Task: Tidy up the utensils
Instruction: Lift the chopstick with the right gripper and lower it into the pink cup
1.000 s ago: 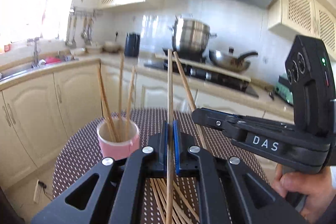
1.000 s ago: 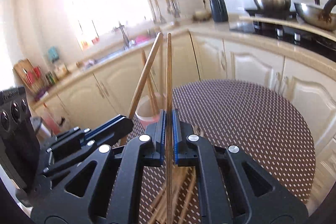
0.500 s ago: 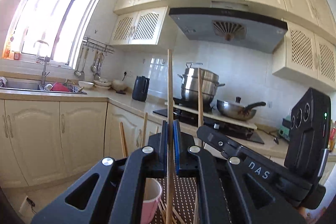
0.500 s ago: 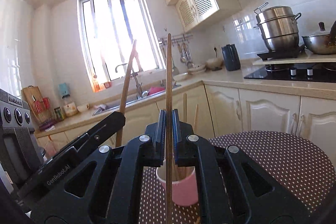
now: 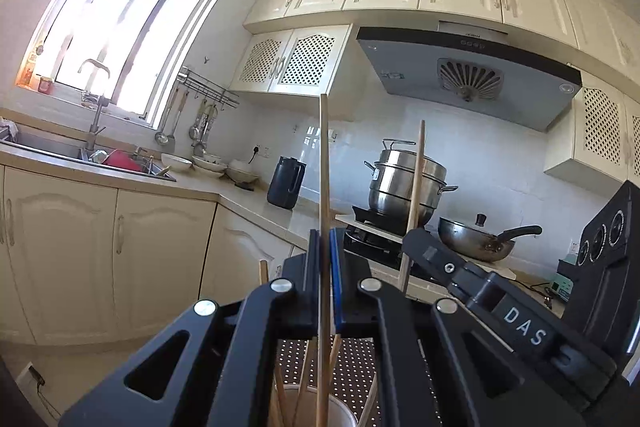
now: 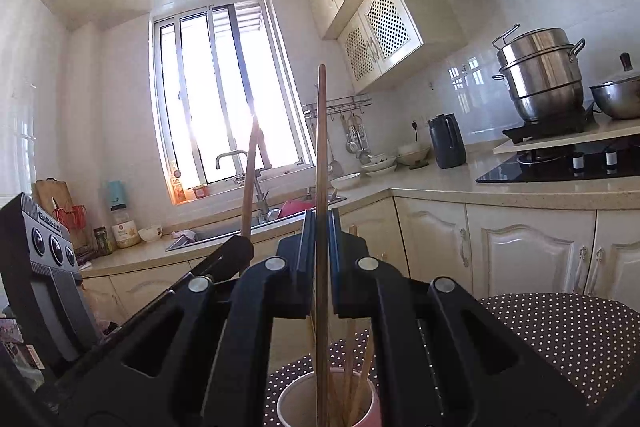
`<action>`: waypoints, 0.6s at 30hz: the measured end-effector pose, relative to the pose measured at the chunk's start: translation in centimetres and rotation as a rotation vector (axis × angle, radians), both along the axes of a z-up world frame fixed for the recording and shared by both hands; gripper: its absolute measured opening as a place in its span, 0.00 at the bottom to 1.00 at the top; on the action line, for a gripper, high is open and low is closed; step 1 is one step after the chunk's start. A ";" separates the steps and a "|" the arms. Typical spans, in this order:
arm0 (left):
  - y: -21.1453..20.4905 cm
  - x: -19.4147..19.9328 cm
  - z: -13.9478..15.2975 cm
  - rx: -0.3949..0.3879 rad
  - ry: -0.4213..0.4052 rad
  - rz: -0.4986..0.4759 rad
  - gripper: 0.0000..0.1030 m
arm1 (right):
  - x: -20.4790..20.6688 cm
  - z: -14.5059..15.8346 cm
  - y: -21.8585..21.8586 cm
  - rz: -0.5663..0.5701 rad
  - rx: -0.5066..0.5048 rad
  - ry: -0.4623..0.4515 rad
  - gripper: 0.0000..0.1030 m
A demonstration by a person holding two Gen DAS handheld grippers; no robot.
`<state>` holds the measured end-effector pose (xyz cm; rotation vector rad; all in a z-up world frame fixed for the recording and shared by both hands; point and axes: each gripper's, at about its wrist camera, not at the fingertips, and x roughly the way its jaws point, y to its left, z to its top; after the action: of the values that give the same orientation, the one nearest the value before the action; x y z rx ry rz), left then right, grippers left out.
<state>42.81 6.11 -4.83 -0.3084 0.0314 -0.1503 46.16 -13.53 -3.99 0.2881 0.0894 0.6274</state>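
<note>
While both of my grippers point level over the dotted table, each pinches one smooth round wooden chopstick upright: the left gripper its chopstick, the right gripper another chopstick. Below, one pink cup holds several more sticks; its base is cut off.

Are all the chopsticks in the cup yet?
Not yet. Several chopsticks already stand in the pink cup. The left gripper and right gripper each clamp one upright chopstick above it. Whether any remain on the table is hidden.
</note>
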 end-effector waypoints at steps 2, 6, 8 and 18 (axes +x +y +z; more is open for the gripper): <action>0.1 0.6 -0.4 -0.004 -0.002 0.011 0.05 | 0.5 -0.3 0.1 0.001 0.003 0.000 0.07; 0.1 1.6 -1.6 -0.002 0.023 0.016 0.05 | 1.1 -1.3 0.2 0.003 -0.010 0.019 0.07; 0.0 1.5 -2.2 0.005 0.036 0.014 0.05 | 1.1 -1.8 0.1 0.003 -0.020 0.027 0.07; 0.2 -0.6 -3.4 0.021 0.070 0.031 0.05 | -1.5 -2.2 -0.3 0.010 -0.069 0.040 0.07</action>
<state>42.25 6.36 -8.18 -0.2928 0.0977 -0.1083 44.70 -13.84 -6.22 0.2341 0.1508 0.6274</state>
